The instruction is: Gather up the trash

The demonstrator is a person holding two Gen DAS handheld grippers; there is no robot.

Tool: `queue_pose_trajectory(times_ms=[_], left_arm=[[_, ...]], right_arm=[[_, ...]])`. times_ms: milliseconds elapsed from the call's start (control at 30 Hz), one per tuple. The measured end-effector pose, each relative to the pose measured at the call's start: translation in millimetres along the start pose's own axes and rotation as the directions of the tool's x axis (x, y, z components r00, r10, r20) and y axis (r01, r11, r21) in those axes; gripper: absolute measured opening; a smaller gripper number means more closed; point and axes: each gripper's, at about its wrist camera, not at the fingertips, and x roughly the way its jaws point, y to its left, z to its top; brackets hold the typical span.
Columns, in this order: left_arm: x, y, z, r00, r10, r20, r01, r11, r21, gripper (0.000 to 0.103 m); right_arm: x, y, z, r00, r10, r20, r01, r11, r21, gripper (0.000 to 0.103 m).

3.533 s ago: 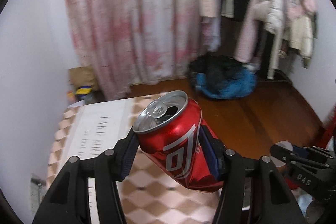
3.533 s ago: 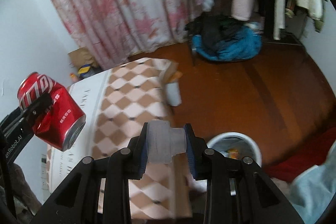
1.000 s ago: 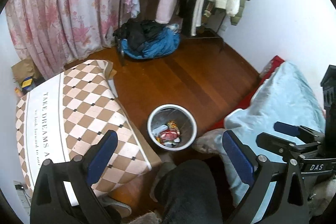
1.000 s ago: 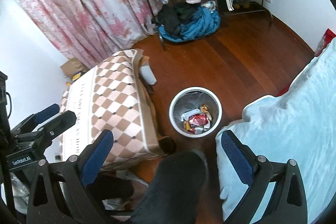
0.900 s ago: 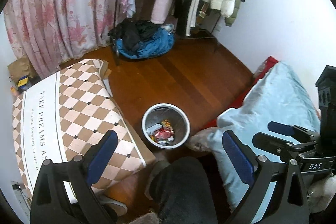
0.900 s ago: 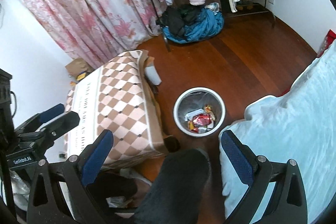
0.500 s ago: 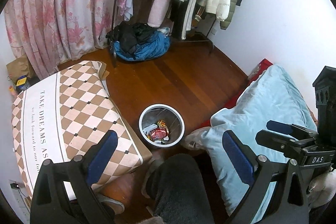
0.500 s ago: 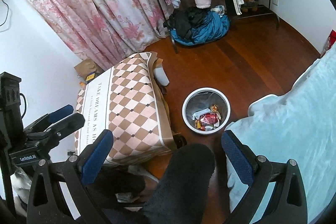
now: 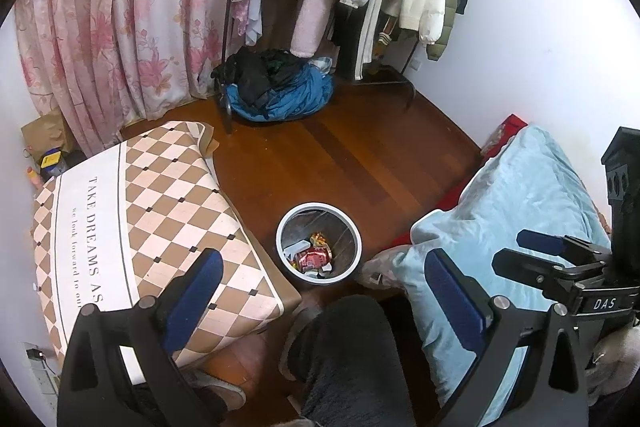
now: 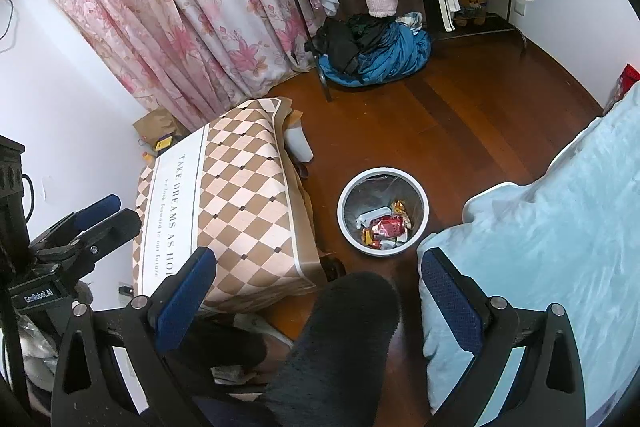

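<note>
A white round trash bin [image 9: 319, 279] stands on the wooden floor; it also shows in the right wrist view [image 10: 382, 252]. Inside it lie a red can [image 9: 314, 257] [image 10: 387, 227] and several wrappers. My left gripper [image 9: 324, 281] is open and empty, held high above the floor, with the bin just beyond its jaws. My right gripper [image 10: 318, 277] is open and empty too, high up, with the bin just beyond and a little right. Each gripper shows at the edge of the other's view: the right one [image 9: 560, 259], the left one [image 10: 90, 223].
A low table with a checkered cloth [image 9: 132, 211] [image 10: 224, 195] stands left of the bin. A light blue blanket [image 9: 520, 211] [image 10: 560, 211] lies to the right. My dark-clad leg [image 9: 348, 355] is below. A clothes pile [image 10: 372, 55], coat rack and pink curtain are behind.
3.5 s ago the left gripper held the red can and the right a clear cup; both are now open and empty. Over the last second both grippers rose, so the bin looks smaller.
</note>
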Motion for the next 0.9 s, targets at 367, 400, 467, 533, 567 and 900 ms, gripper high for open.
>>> queue_pose_trajectory(times_ms=[367,400,467,533,567,900], left_arm=[[1.5,-4.6,-2.6,1.000,0.008,-0.002,-0.008,1.000,0.018,0.103],[1.4,-5.4,-2.6,1.000,0.005,-0.002,-0.005,1.000,0.020,0.103],[2.2,-5.7,-2.2,1.000,0.004,-0.002,-0.004,1.000,0.020,0.103],[2.6,-7.3,-2.1,1.000,0.001,-0.003,-0.001,1.000,0.022,0.103],[2.6,-7.3,-2.2,1.000,0.000,-0.003,0.000,1.000,0.022,0.103],[2.6,-7.7,-3.3,1.000,-0.004,-0.005,0.004,1.000,0.024,0.103]], right_arm=[[-0.3,-2.9,-0.8,1.000,-0.007,-0.001,0.007,1.000,-0.005,0.103],[-0.2,-3.4,-0.7,1.000,-0.008,-0.001,0.008,1.000,-0.007,0.103],[-1.1,-5.2,-1.1,1.000,-0.010,0.001,0.010,1.000,-0.009,0.103],[-1.6,-6.4,-1.5,1.000,-0.009,-0.001,0.009,1.000,-0.007,0.103],[-1.5,-5.8,-1.1,1.000,-0.010,0.000,0.010,1.000,-0.010,0.103],[-2.1,-8.4,-2.9,1.000,-0.005,-0.003,0.005,1.000,-0.015,0.103]])
